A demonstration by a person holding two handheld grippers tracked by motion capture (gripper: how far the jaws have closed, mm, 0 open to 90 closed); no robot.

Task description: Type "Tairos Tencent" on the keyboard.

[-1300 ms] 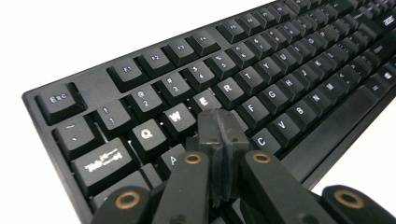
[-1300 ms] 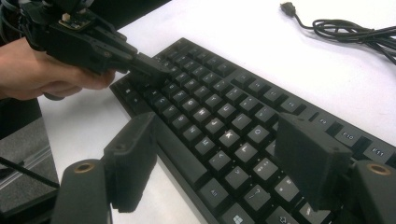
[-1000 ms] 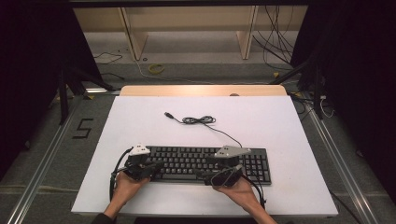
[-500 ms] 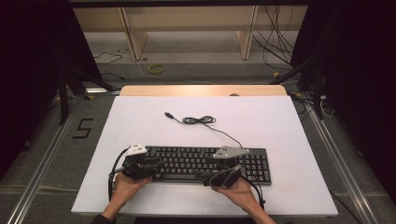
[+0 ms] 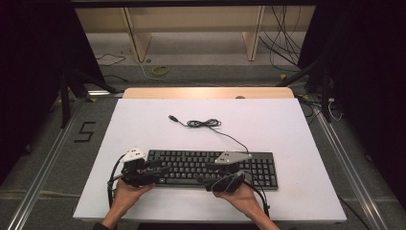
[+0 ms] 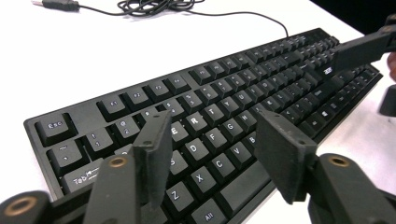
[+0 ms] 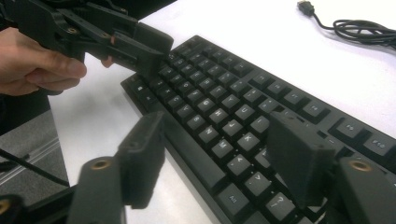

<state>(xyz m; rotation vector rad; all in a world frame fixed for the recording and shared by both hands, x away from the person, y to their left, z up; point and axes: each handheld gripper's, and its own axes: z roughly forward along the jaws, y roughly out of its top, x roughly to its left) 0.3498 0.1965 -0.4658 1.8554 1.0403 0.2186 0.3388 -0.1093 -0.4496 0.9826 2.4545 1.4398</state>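
A black keyboard (image 5: 210, 165) lies flat near the front of the white table (image 5: 287, 124), its cable (image 5: 203, 123) coiled behind it. My left gripper (image 5: 160, 168) reaches in over the keyboard's left end. Its jaws have just been opening and stand apart above the letter keys (image 6: 205, 135), with nothing pinched between them. My right gripper (image 5: 207, 173) points left over the keyboard's middle. Its jaws have just been closing but still stand apart. One jaw hangs over the keys, the other over the table in front, and the keyboard's near edge (image 7: 196, 163) shows between them.
The cable's USB plug (image 5: 173, 117) lies loose on the table behind the keyboard. A wooden strip (image 5: 206, 92) runs along the table's far edge. Cables and shelf legs stand on the floor beyond. The other gripper (image 7: 140, 46) shows close by in the right gripper view.
My left gripper has slid slightly left, toward the keyboard's left end. The right hand and the keyboard have stayed put.
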